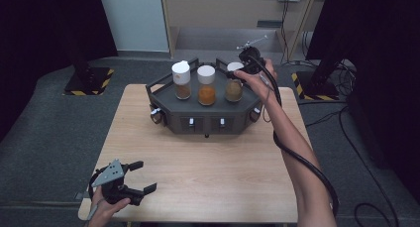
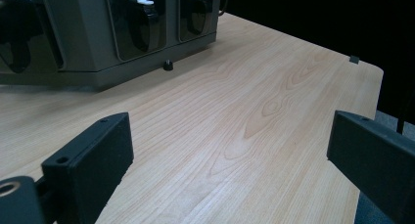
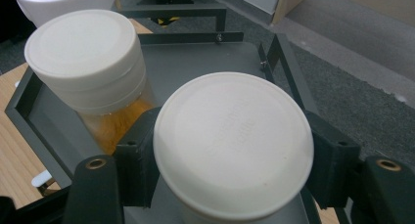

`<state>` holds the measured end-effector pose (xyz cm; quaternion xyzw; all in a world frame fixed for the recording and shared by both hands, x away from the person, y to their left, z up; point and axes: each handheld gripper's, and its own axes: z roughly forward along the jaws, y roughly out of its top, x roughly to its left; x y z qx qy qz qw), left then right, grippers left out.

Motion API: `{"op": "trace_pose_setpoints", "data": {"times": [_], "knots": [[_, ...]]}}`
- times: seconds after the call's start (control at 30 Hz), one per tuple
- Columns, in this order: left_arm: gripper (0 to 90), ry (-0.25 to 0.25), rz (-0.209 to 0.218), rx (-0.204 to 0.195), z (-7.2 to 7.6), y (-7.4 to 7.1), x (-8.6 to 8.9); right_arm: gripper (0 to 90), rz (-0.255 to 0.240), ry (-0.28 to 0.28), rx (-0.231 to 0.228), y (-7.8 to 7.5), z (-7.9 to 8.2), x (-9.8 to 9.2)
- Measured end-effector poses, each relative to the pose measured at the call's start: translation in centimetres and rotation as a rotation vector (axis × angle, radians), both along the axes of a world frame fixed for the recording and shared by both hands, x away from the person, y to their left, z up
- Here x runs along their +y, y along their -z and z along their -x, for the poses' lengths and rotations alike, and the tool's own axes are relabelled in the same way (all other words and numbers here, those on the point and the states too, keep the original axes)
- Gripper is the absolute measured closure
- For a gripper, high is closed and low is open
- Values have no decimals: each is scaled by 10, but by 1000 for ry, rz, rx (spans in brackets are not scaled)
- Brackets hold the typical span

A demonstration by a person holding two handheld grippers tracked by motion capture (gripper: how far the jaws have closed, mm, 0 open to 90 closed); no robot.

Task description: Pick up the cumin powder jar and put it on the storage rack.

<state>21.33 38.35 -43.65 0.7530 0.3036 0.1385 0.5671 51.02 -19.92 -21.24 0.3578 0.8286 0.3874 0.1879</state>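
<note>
- Reaching across the far right part of the table, the right forearm is being stretched out almost straight from the bottom right of the high view, with its cable trailing alongside it.
- The right gripper is being held level at the end of that arm, its body raised behind the hand and its jaws pointed toward the row of jars.
- The rightmost jar – white-lidded, with brownish contents – is being clamped just under its lid; in the right gripper view the two black jaws are being pressed against both sides of the jar, so the gripper is closed on it.
- This jar is being kept at the right end of the dark tray, which is standing at the far middle of the table.
- The middle jar, with orange contents, is being seen just beside the gripped one, and the left jar stands beyond it; in the right gripper view the middle jar lies close to the left jaw.
- The left gripper is being held low at the near left corner of the table, gripped from below by the left hand – well apart from the tray.
- Its jaws are being held wide apart with nothing between them; bare wood is being seen between them in the left gripper view.
</note>
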Motion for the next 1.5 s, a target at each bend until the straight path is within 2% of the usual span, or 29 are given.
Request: {"op": "trace_pose_setpoints", "data": {"times": [0.2,0.53,0.63,0.73,0.8,0.87,1.07,1.23,1.4,1.5], "knots": [[24,0,-2,2,0,0,0,339,10,-1,6,4,-2,0],[24,0,-3,2,0,0,-1,337,-8,1,-2,8,0,-4],[24,1,-4,2,0,0,-1,328,-33,-2,-9,11,1,-8],[24,2,-6,1,0,-1,-1,248,-24,9,-25,12,5,-7],[24,4,-7,1,0,-1,-1,237,-36,4,-21,14,4,-9],[24,5,-9,2,0,-1,-1,195,-43,-7,-37,16,7,-12],[24,5,-9,4,-1,-1,-2,168,-50,-21,-63,11,15,-16],[24,9,-11,4,-1,-1,-3,141,-47,-20,-105,7,26,-18],[24,8,-11,4,-1,-1,-3,84,-124,-27,-118,3,31,-27],[24,8,-11,4,-1,-1,-3,74,-120,-50,-140,-4,36,-28]]}}
